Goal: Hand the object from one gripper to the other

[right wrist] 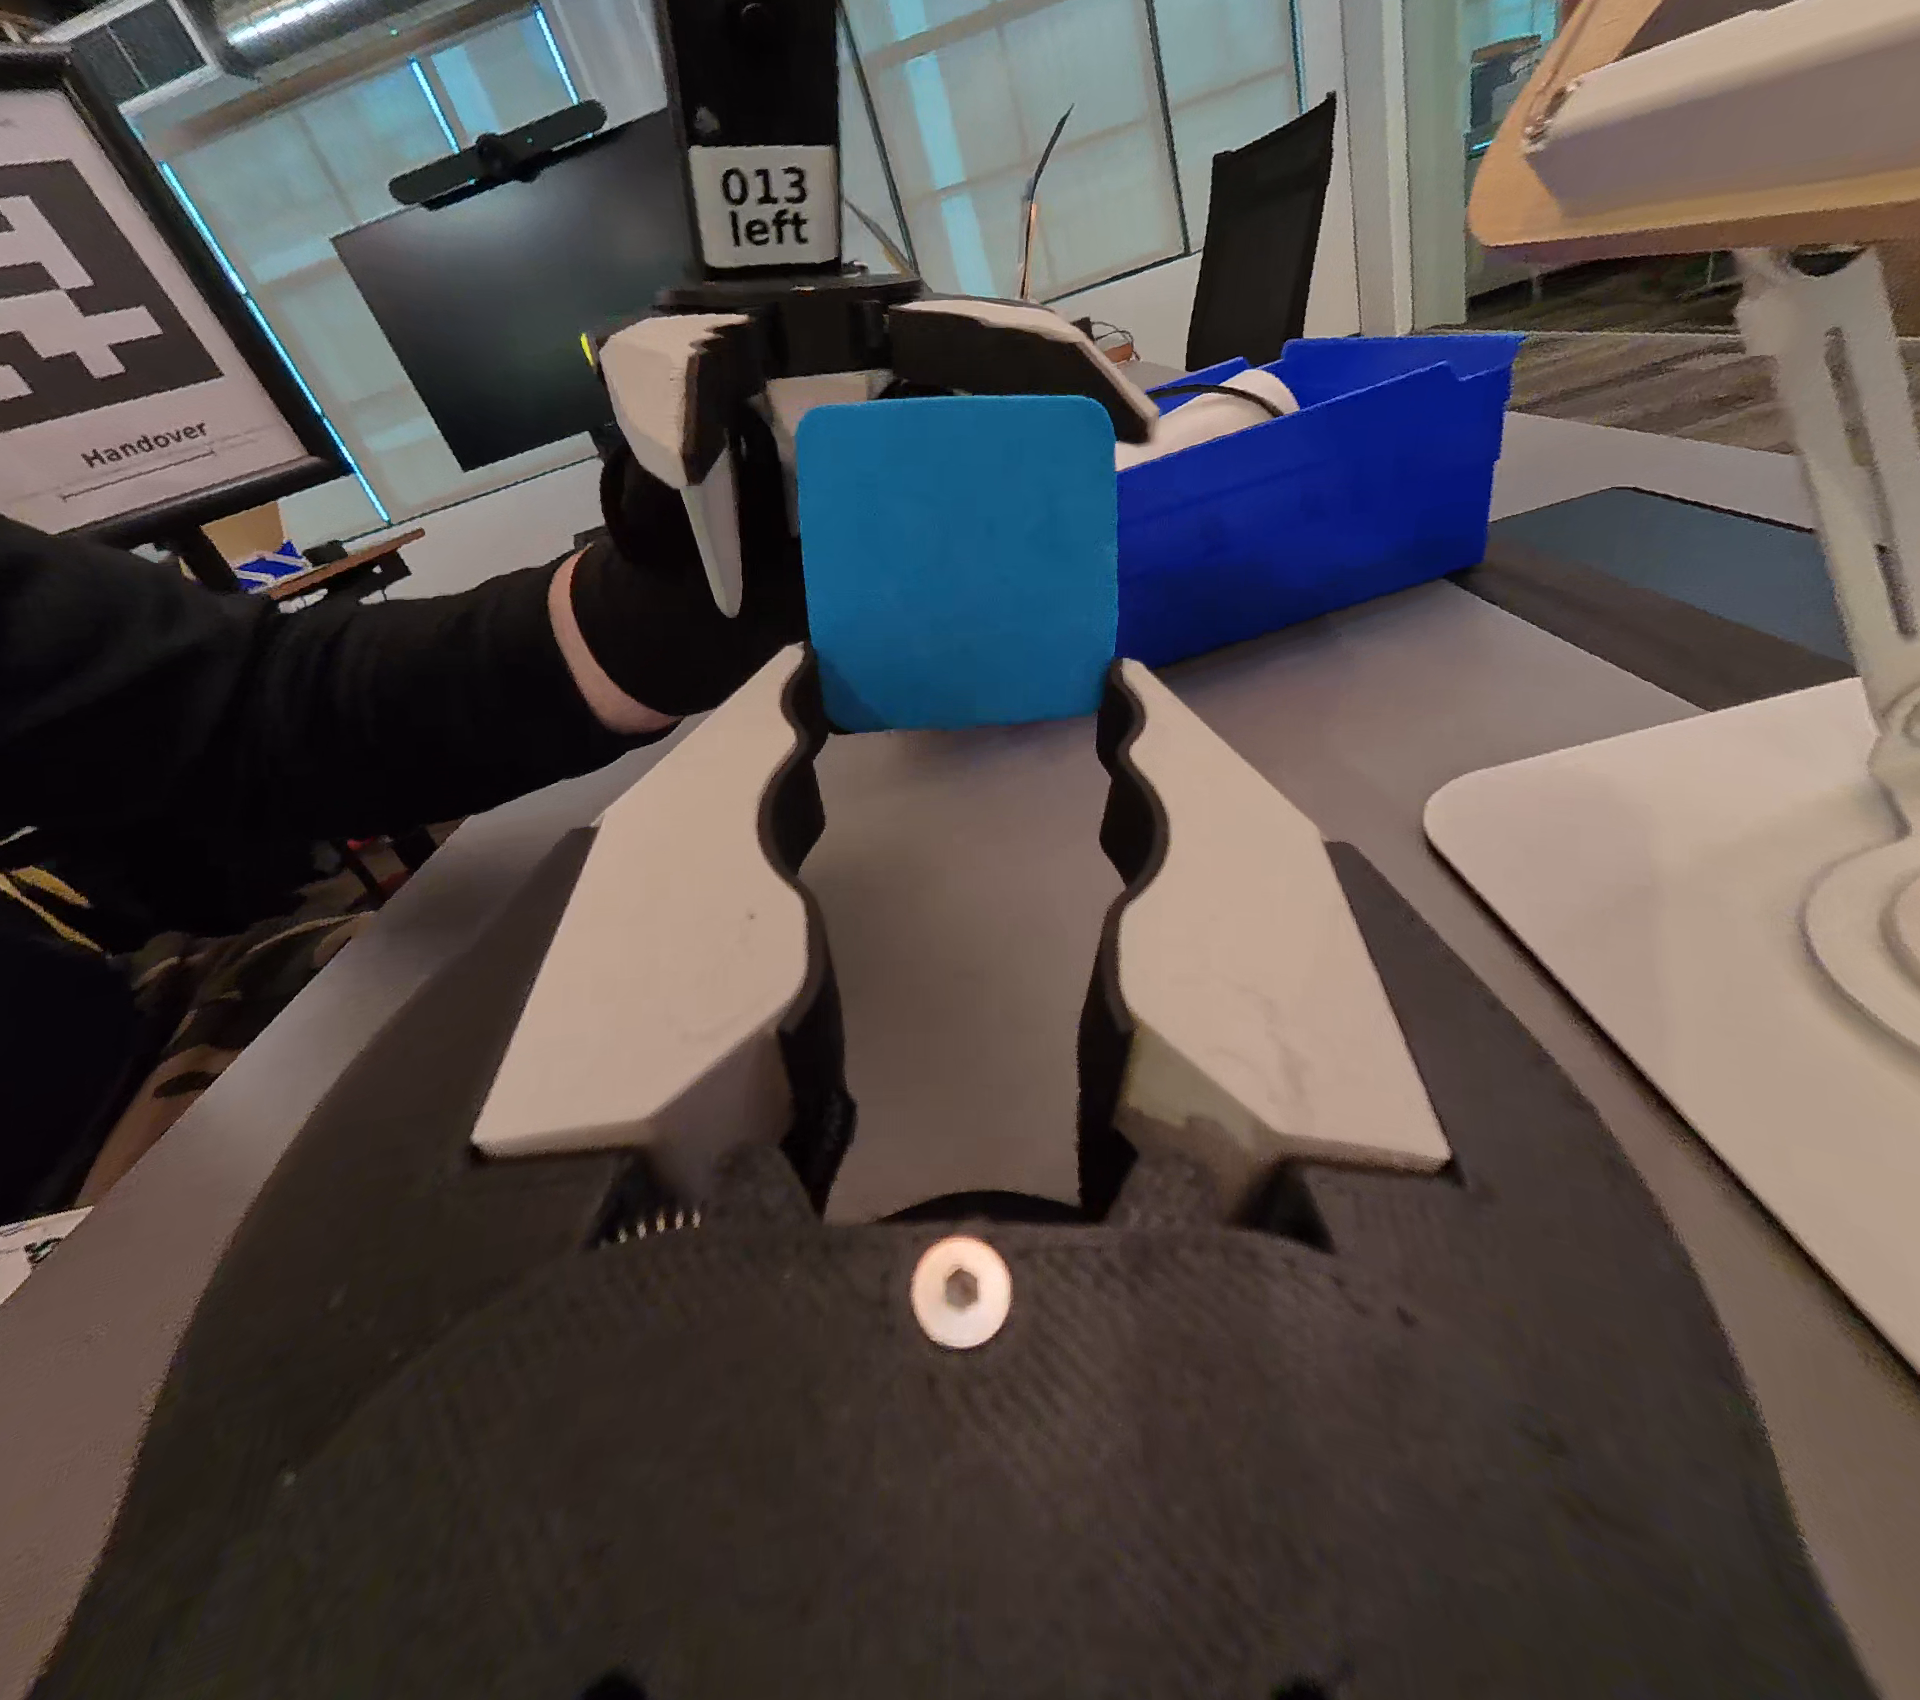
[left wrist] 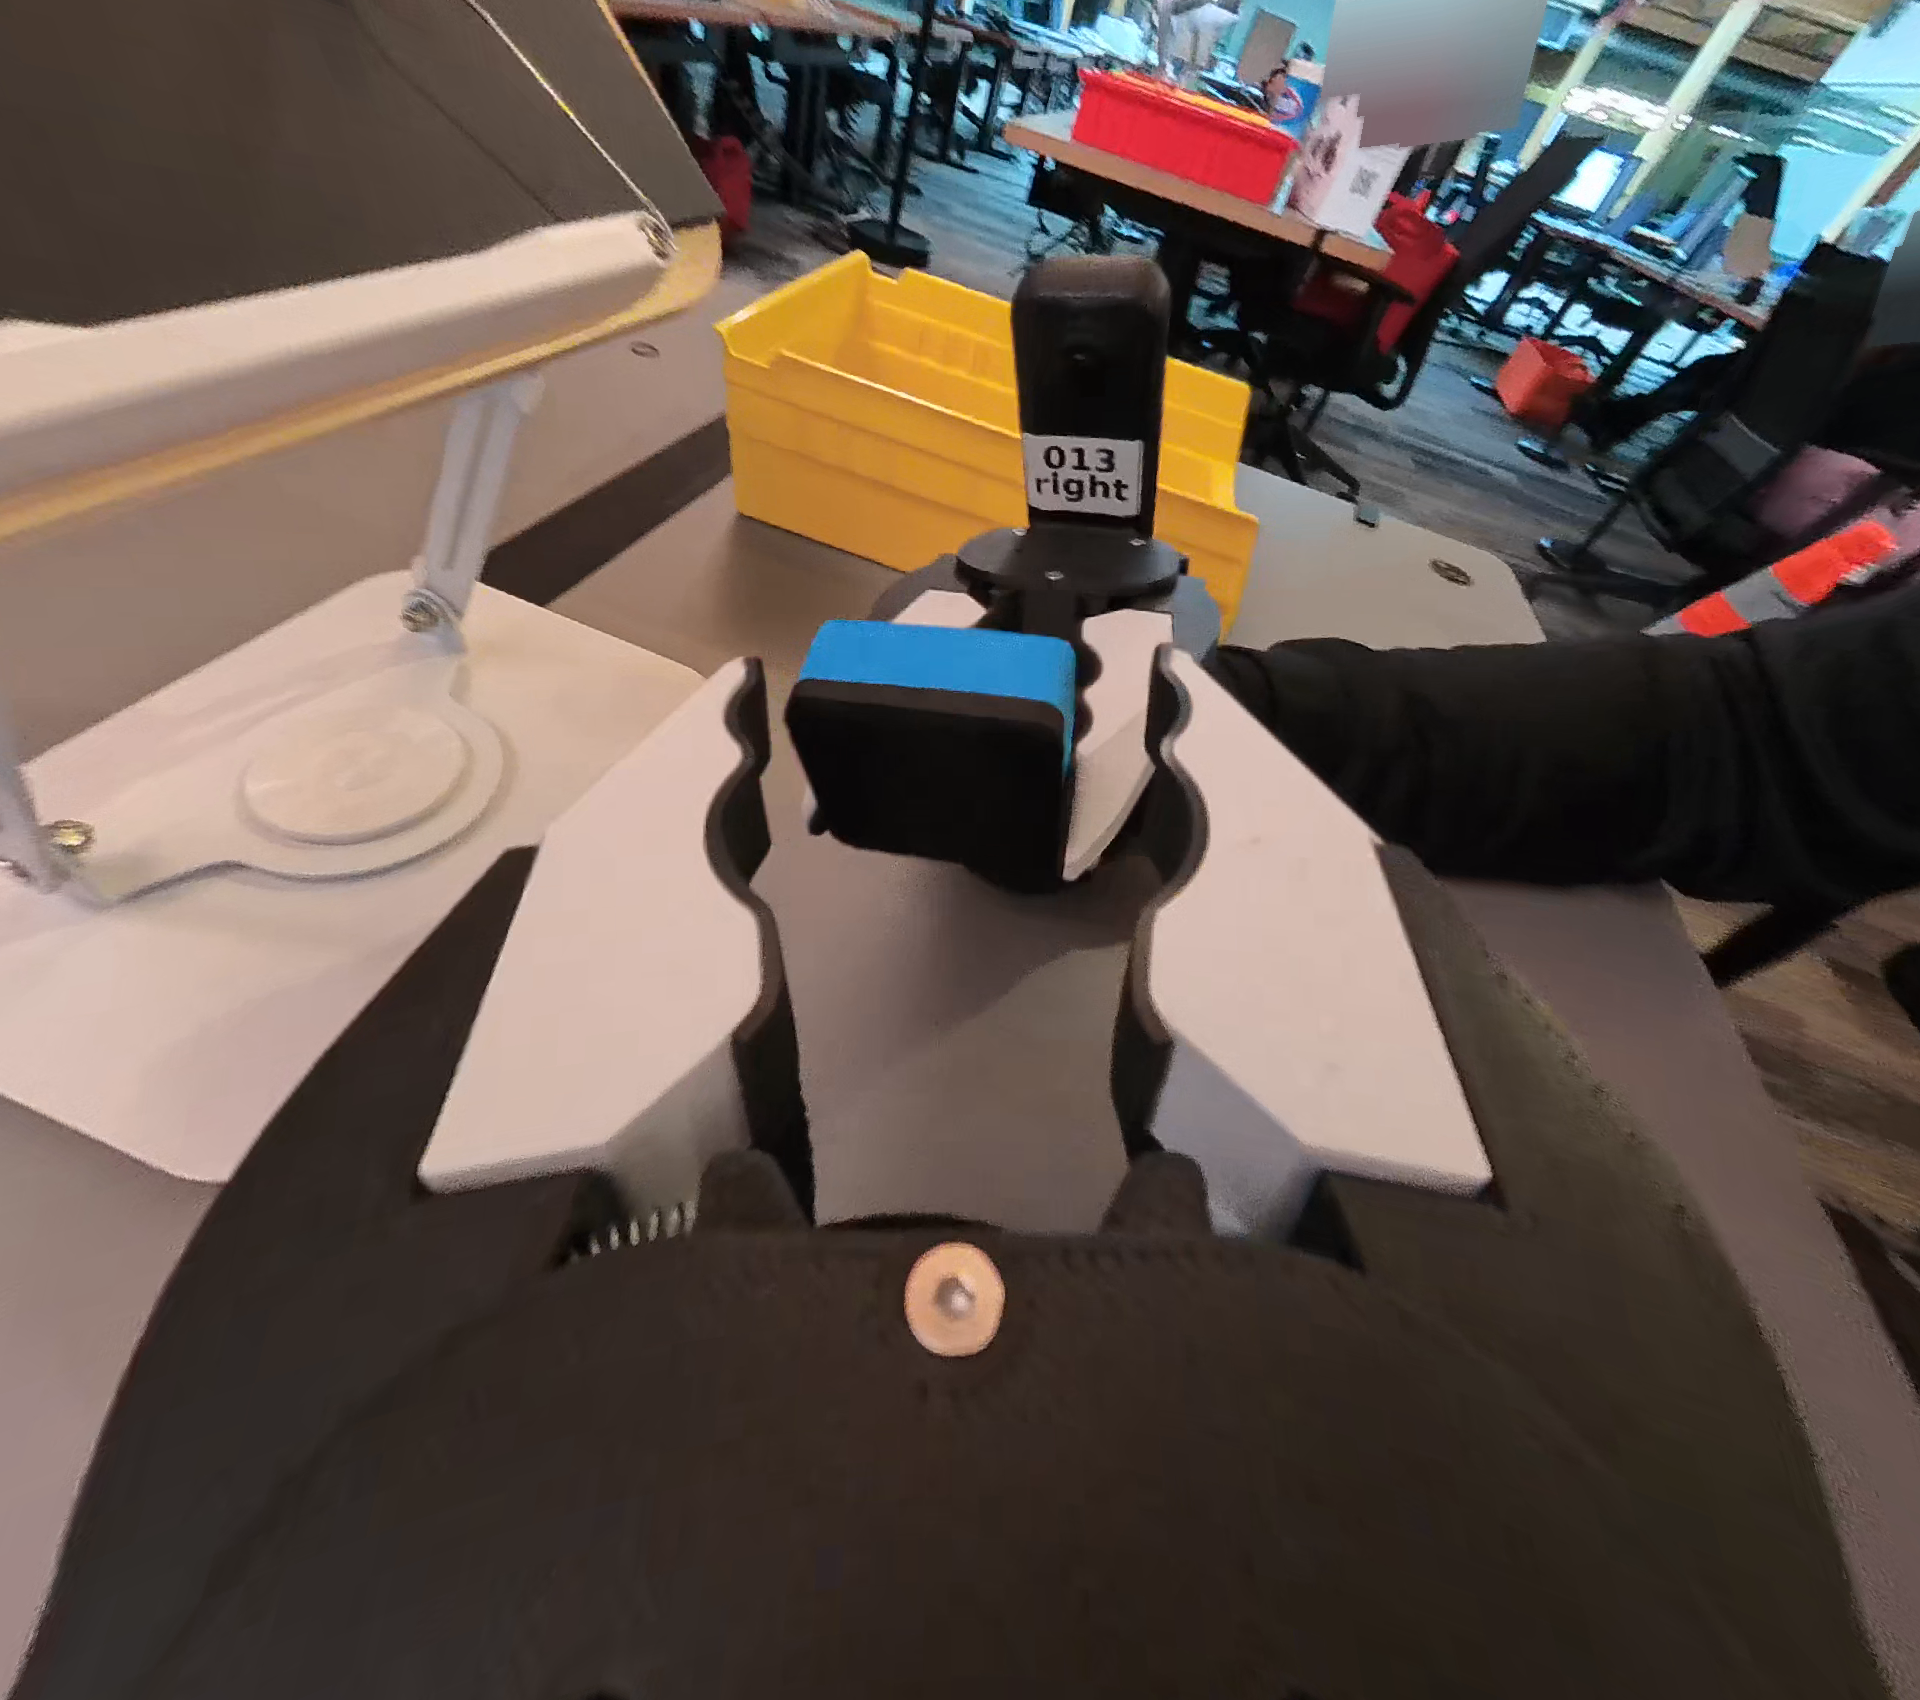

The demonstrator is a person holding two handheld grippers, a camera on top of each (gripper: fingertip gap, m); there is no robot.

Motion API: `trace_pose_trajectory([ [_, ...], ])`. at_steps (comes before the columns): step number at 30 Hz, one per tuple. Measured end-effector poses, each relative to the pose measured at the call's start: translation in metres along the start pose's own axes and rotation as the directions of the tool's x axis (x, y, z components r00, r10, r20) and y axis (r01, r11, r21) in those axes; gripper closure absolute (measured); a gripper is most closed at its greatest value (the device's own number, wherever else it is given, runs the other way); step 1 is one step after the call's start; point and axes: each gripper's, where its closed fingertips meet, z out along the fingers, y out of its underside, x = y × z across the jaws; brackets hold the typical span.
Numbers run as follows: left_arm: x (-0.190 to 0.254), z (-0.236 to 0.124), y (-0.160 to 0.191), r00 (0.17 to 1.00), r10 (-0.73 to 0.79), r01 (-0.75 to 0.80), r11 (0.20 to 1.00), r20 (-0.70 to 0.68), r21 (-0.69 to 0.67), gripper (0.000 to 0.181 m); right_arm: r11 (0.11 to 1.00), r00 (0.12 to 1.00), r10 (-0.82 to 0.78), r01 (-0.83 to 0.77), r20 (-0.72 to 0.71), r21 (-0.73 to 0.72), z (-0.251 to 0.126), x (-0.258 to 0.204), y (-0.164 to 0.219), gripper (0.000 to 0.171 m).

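Gripped a square block, blue on one face and black on the other, by its lower edge between the fingertips of the right gripper, the jaws pressed against the block's two sides. Held the block on edge, off the grey table, blue face toward the right wrist camera and black face toward the left one. Faced the right gripper head-on with the left gripper, jaws spread wide to either side of the block and not touching it, a narrow gap visible on the left side and one white finger of the right gripper lying between block and jaw on the other. Carried the left gripper in a black-gloved hand. Left a yellow bin on the table behind the right gripper and a blue bin behind the left gripper. Stood a white stand base on the table beside both grippers.
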Motion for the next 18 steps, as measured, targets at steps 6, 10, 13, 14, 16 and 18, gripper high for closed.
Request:
trace_pose_trajectory([
  [6,-0.019,-0.012,-0.001,0.987,0.001,-0.021,0.992,0.160,0.122,0.122,0.999,0.997,-0.015,0.017,-0.078,0.029,-0.011,0.016,-0.004,0.121],
  [10,-0.039,-0.005,0.019,0.957,-0.004,-0.042,0.987,0.289,0.154,0.128,0.998,0.993,-0.016,0.022,-0.113,0.055,-0.018,0.023,-0.008,0.120],
  [13,-0.048,0.003,0.035,0.945,-0.028,-0.039,0.980,0.326,0.196,0.130,0.998,0.989,-0.021,0.031,-0.146,0.063,-0.023,0.030,-0.010,0.120],
  [14,-0.053,0.004,0.040,0.939,-0.036,-0.035,0.979,0.343,0.199,0.131,0.997,0.988,-0.018,0.029,-0.151,0.067,-0.024,0.031,-0.010,0.120],
  [16,-0.053,0.003,0.039,0.945,-0.055,-0.012,0.980,0.321,0.201,0.130,0.997,0.987,-0.015,0.027,-0.159,0.074,-0.026,0.033,-0.012,0.120],
  [18,-0.059,-0.003,0.042,0.937,-0.058,-0.014,0.979,0.345,0.203,0.130,0.997,0.987,-0.018,0.030,-0.161,0.070,-0.025,0.034,-0.011,0.120],
])
